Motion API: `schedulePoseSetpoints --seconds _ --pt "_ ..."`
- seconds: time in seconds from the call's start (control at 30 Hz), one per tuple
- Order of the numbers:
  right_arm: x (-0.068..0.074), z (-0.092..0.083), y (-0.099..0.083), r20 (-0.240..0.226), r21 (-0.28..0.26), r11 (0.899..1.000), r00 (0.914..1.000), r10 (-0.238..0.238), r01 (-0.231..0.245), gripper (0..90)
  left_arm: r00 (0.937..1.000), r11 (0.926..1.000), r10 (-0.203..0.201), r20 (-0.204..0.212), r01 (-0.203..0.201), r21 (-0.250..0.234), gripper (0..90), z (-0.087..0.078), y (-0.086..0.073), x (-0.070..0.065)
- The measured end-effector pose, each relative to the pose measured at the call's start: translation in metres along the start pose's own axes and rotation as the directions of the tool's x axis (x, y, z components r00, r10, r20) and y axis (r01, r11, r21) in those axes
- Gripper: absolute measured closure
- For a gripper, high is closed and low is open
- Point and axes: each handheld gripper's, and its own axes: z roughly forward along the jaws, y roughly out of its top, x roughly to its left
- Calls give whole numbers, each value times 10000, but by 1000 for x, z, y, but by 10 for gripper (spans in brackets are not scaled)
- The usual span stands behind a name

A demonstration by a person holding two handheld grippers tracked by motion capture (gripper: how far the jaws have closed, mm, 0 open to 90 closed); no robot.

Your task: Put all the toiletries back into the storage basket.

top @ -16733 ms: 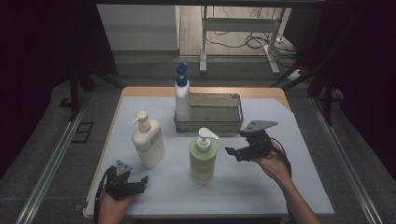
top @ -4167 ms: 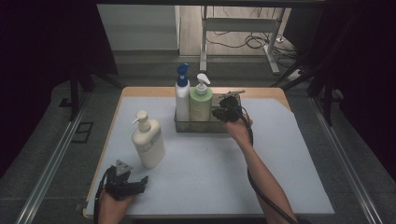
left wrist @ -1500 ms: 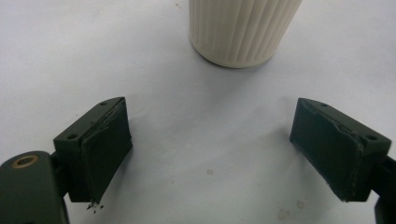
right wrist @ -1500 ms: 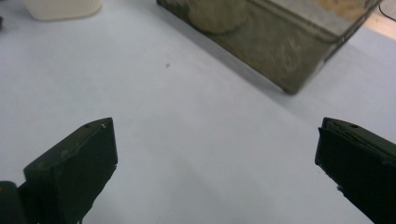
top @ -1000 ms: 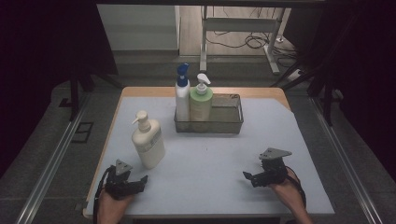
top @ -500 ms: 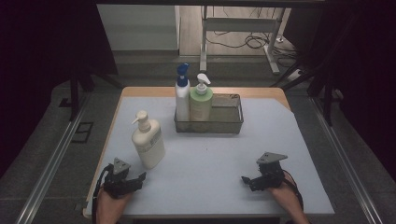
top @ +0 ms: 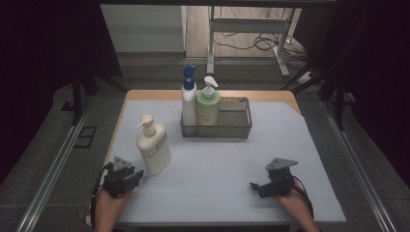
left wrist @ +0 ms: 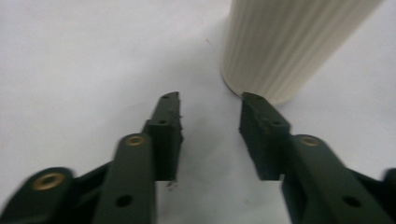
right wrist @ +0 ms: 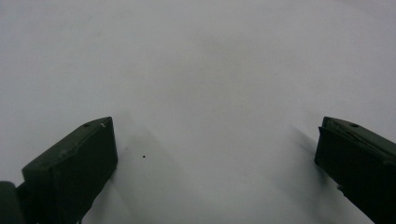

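One cream ribbed plastic pump bottle [top: 153, 147] stands upright at the near left of the pale blue-grey mat [top: 222, 166] covering the wooden table [top: 270, 94], dark room around. The left gripper [top: 126, 175] sits just beside its base, jaws part-spread after just closing, nothing between them. Farther back, a wire basket [top: 234, 126] holds two bottles. The right gripper [top: 261, 187] rests spread wide, empty.

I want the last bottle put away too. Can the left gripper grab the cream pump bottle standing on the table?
Probably yes. The left gripper sits right beside the cream ribbed plastic pump bottle with nothing between them. But its jaws have just been closing on nothing and look narrower than the bottle, so they'd need to open first.
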Motion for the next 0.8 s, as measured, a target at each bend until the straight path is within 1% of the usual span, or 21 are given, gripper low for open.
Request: schedulePoseSetpoints --seconds 0.1,0.2,0.27,0.3,0.4,0.43,0.5,0.6,0.67,0.8 --pt "0 0 0 1 0 10000 10000 1 -1 0 9998 10000 77 179 -78 35 755 5 7 4" --pt "0 0 0 3 -1 10000 10000 4 -4 0 9994 9998 193 275 -196 76 844 11 14 6" --pt "0 0 0 2 0 10000 10000 0 0 0 9991 9997 237 340 -240 66 886 16 19 6" --pt "0 0 0 3 -3 10000 10000 1 -1 0 9989 9996 285 380 -287 47 891 18 22 7" --pt "0 0 0 -6 -10 10000 10000 4 -4 0 9983 9996 265 517 -262 -55 894 25 28 8" --pt "0 0 0 -1 -6 10000 10000 0 0 0 9977 9995 329 586 -330 12 894 26 30 9" --pt "0 0 0 2 -11 10000 10000 -1 1 0 9972 9995 326 677 -329 33 894 32 33 11" --pt "0 0 0 -6 -10 10000 10000 0 0 0 9956 9998 191 917 -197 56 894 38 34 14" --pt "0 0 0 -11 -12 10000 10000 2 -2 0 9950 10000 90 997 -92 22 894 41 35 15" --pt "0 0 0 -13 -14 10000 10000 8 -8 0 9947 9999 -8 1028 19 -109 894 43 35 15"
